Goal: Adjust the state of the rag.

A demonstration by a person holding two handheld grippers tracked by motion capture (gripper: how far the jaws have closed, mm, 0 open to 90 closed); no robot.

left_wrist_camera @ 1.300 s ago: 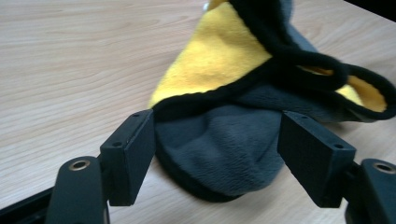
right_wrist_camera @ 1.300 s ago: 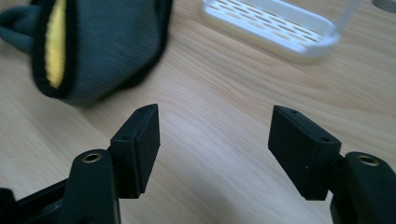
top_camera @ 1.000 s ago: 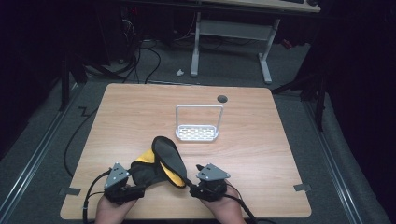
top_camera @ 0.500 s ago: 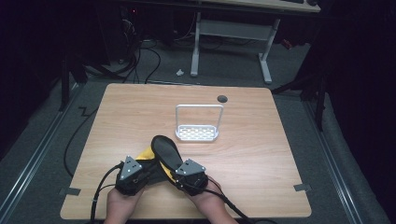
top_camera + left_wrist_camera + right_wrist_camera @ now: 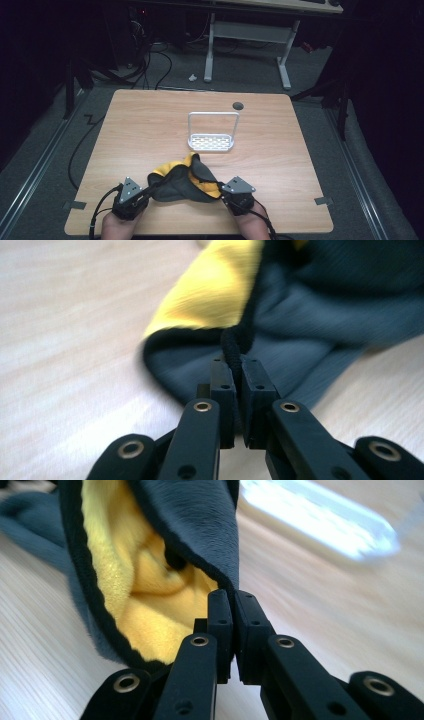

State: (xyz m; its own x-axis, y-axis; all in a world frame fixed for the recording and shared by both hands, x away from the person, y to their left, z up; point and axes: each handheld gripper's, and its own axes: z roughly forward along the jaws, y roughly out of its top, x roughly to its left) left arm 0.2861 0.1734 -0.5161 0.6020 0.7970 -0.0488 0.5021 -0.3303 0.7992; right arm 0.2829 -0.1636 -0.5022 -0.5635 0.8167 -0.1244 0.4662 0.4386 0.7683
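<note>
You have a soft, matt fleece cloth [image 5: 182, 182], grey outside and fuzzy yellow inside with a black stitched hem, lying on a smooth, light wood-grain table [image 5: 140, 130], beside a white perforated rack [image 5: 212, 134] with a slight sheen, and matt black plastic-looking jaws with brass-coloured rivets.

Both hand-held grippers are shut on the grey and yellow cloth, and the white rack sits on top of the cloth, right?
Not quite. The left hand-held gripper and right hand-held gripper are shut on the cloth's edges, but the rack is not on it. The high view shows the rack standing apart on the bare table, farther from the person.
</note>
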